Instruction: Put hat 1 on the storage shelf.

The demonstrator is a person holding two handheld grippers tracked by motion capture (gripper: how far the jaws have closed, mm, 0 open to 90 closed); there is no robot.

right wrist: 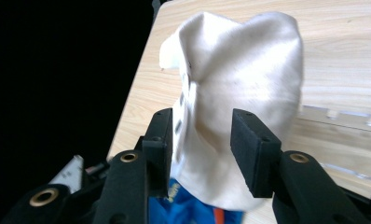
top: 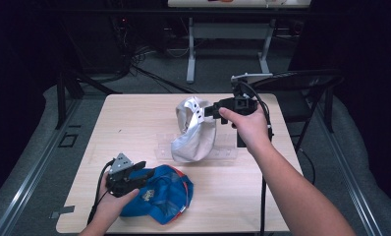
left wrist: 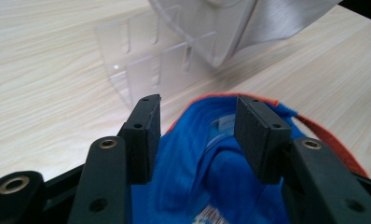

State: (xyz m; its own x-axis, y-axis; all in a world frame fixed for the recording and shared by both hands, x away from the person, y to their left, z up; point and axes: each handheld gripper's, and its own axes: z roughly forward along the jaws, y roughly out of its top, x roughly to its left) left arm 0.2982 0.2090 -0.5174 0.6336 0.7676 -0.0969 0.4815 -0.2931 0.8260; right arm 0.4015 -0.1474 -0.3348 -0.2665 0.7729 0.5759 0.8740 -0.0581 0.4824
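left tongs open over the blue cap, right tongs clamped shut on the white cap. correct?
Not quite. The right tongs are open too: in the right gripper view their pads stand apart around the white cap without pressing it. The left tongs are open over the blue cap, as stated.

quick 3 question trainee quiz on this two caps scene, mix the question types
1. True or false: the blue cap lies nearer the left gripper than the white cap does.
2. What does the white cap rest on? A) clear plastic stand B) metal bowl C) folded towel
3. Fill in: the right gripper has its jaws ____, apart from the white cap's cloth.

Key: 1 true; 2 A; 3 open
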